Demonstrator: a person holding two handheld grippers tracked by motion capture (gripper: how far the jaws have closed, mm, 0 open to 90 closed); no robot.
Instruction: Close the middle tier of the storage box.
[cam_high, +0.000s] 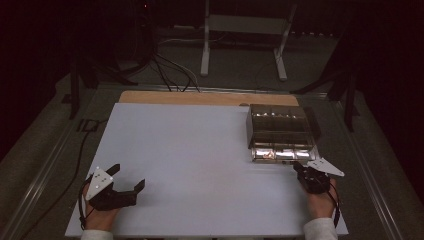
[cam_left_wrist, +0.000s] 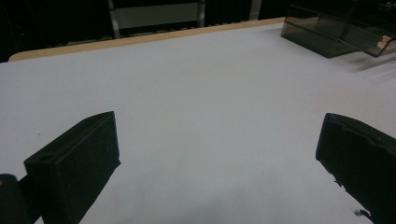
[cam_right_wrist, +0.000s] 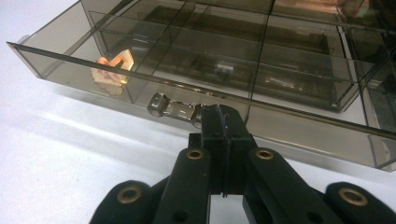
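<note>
White table (cam_high: 200, 165); right gripper (cam_right_wrist: 223, 122) view shows jaws clenched on drawer (cam_right_wrist: 140, 70) handle (cam_right_wrist: 175, 108), lower centre; left gripper (cam_high: 131, 177) released, lower left.

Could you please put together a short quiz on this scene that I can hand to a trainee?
1. True or false: the right claw is shut on the handle of the clear drawer.
2. Which claw rests open on the white tabletop, with nothing between its jaws?
A. left claw
B. right claw
C. both
3. Fill in: the small orange piece lies in a ______ of the drawer.

Key
1. True: the jaws are pressed together at the handle's end.
2. A: its jaws stand wide apart over bare tabletop.
3. Compartment, at the drawer's left end in the right gripper view.
</note>
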